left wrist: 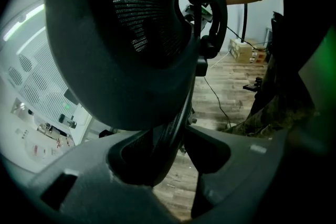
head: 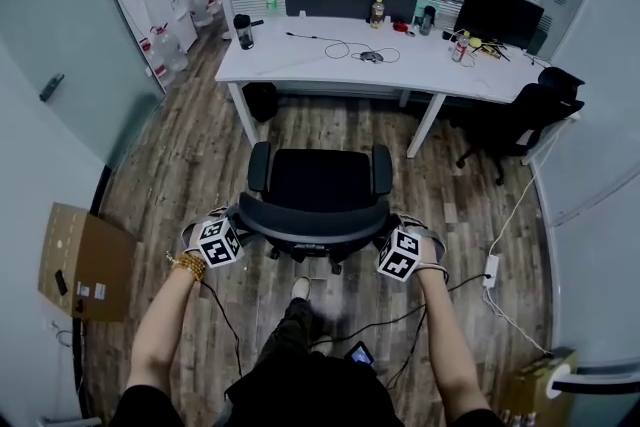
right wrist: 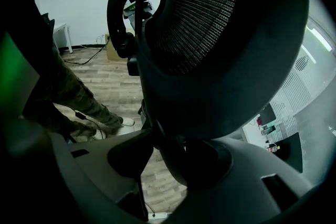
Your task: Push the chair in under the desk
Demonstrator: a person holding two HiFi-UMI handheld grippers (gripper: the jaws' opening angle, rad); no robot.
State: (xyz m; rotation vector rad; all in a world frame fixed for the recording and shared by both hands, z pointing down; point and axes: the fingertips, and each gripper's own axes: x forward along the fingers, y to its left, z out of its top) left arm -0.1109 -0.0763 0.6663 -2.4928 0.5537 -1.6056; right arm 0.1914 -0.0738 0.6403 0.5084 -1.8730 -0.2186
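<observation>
A black office chair [head: 320, 180] stands on the wooden floor facing a white desk [head: 310, 55], its seat short of the desk's front edge. Its mesh backrest [head: 312, 220] is the nearest part to me. My left gripper [head: 240, 220] clamps the backrest's left end, my right gripper [head: 388, 233] its right end. In the left gripper view the backrest [left wrist: 121, 34] fills the frame and its rim runs down between the jaws of the left gripper [left wrist: 173, 149]. The right gripper view mirrors this: the backrest [right wrist: 226, 34] has its rim pinched in the right gripper [right wrist: 168, 157].
A second black chair [head: 530, 115] stands at the desk's right end by a monitor [head: 498, 15]. Bottles, a cup and cables lie on the desk. A desk leg [head: 425, 125] slants down right of the chair. A cardboard box [head: 85, 260] sits left; a power strip [head: 490, 270] and cables trail right.
</observation>
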